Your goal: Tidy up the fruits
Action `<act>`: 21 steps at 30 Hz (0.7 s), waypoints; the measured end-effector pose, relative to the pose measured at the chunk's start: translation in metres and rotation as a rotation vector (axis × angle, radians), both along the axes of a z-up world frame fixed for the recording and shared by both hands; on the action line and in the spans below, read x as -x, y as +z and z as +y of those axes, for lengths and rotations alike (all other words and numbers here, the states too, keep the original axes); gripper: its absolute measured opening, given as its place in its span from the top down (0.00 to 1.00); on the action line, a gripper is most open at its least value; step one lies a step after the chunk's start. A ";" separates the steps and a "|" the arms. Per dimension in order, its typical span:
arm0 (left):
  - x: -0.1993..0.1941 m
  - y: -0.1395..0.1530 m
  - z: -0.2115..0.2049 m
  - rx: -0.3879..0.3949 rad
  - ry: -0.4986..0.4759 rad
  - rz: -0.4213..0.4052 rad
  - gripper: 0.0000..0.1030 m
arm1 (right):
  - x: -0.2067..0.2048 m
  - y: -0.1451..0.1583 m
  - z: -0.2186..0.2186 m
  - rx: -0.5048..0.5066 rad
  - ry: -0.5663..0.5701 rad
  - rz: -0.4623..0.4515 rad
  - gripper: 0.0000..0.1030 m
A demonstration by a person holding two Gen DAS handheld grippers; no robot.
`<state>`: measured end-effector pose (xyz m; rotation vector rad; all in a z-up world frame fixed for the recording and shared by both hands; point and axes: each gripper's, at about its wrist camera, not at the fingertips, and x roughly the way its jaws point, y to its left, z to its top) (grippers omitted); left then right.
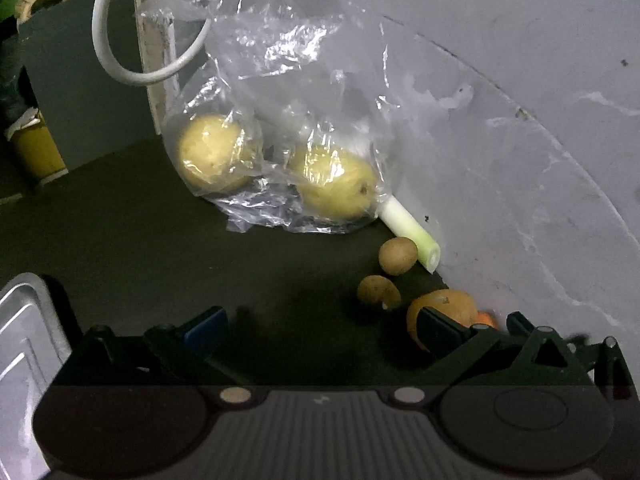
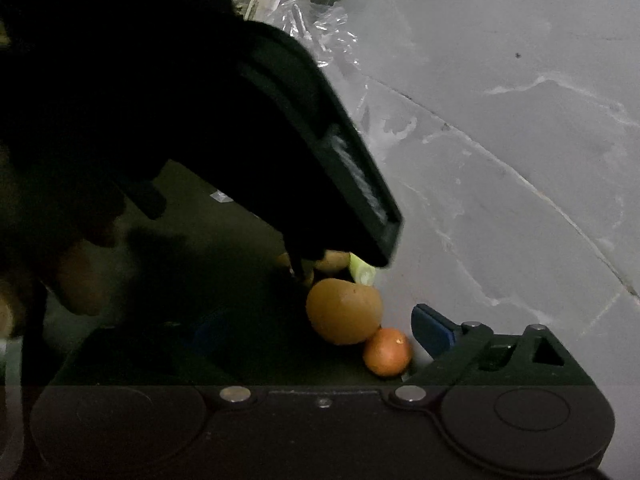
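Note:
A clear plastic bag holding two yellow fruits leans on the wall. Beside it lie a pale leek stalk and two small brown fruits. My left gripper is open, and its right finger partly covers a large orange fruit. In the right wrist view, that large orange fruit and a small orange one sit just ahead between the tips of my open right gripper. The small one is close to the blue right pad.
A grey wall closes the right side. A metal tray is at the lower left, and a yellow cup and a white cable are at the back. The left tool's black body and a hand fill the left of the right wrist view.

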<state>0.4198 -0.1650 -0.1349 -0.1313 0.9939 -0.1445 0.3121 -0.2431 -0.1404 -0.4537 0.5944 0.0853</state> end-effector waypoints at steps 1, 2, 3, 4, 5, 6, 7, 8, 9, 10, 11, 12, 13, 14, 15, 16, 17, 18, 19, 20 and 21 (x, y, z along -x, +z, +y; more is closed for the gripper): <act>-0.002 -0.002 -0.001 0.003 0.002 0.005 0.01 | -0.001 -0.001 0.001 0.006 -0.006 -0.007 0.09; -0.004 -0.003 -0.002 0.006 0.002 0.008 0.01 | -0.001 -0.002 0.001 0.012 -0.012 -0.012 0.09; -0.005 -0.004 -0.003 0.009 0.002 0.010 0.01 | -0.002 -0.003 0.002 0.017 -0.015 -0.014 0.10; -0.006 -0.006 -0.005 0.010 0.002 0.013 0.01 | -0.003 -0.005 0.002 0.024 -0.020 -0.012 0.11; -0.007 -0.007 -0.006 0.011 0.003 0.015 0.01 | -0.004 -0.007 0.002 0.029 -0.026 -0.010 0.13; -0.008 -0.007 -0.007 0.014 0.008 0.013 0.01 | -0.006 -0.008 0.003 0.029 -0.030 -0.009 0.14; -0.009 -0.007 -0.008 0.016 0.013 0.011 0.01 | -0.007 -0.008 0.002 0.026 -0.033 -0.008 0.14; -0.011 -0.007 -0.007 0.021 0.018 0.011 0.01 | -0.009 -0.008 0.002 0.023 -0.037 -0.009 0.15; -0.012 -0.007 -0.007 0.026 0.022 0.013 0.01 | -0.010 -0.008 0.001 0.018 -0.038 -0.009 0.16; -0.014 -0.008 -0.007 0.031 0.028 0.016 0.01 | -0.011 -0.008 0.000 0.008 -0.039 -0.005 0.16; -0.016 -0.008 -0.006 0.034 0.035 0.020 0.01 | -0.013 -0.008 -0.001 -0.003 -0.042 0.003 0.17; -0.017 -0.008 -0.006 0.034 0.040 0.022 0.01 | -0.014 -0.008 -0.001 -0.009 -0.046 0.007 0.18; -0.019 -0.008 -0.007 0.034 0.043 0.023 0.01 | -0.015 -0.008 -0.002 -0.010 -0.050 0.006 0.18; -0.020 -0.008 -0.007 0.034 0.045 0.025 0.01 | -0.016 -0.008 -0.003 -0.010 -0.051 0.004 0.18; -0.021 -0.008 -0.007 0.036 0.046 0.026 0.01 | -0.015 -0.007 -0.007 -0.011 -0.052 0.003 0.19; -0.022 -0.007 -0.007 0.041 0.045 0.027 0.01 | -0.015 -0.007 -0.008 -0.013 -0.052 0.002 0.20; -0.023 -0.007 -0.007 0.045 0.044 0.028 0.02 | -0.016 -0.007 -0.008 -0.014 -0.052 0.002 0.22; -0.023 -0.008 -0.007 0.047 0.044 0.028 0.02 | -0.016 -0.007 -0.008 -0.013 -0.052 0.000 0.25; -0.024 -0.007 -0.007 0.053 0.044 0.030 0.04 | -0.017 -0.007 -0.009 -0.013 -0.054 0.000 0.27; -0.025 -0.007 -0.007 0.061 0.044 0.033 0.06 | -0.021 -0.011 -0.010 -0.014 -0.055 0.001 0.31; -0.025 -0.006 -0.006 0.070 0.044 0.037 0.07 | -0.021 -0.011 -0.011 -0.017 -0.057 0.001 0.33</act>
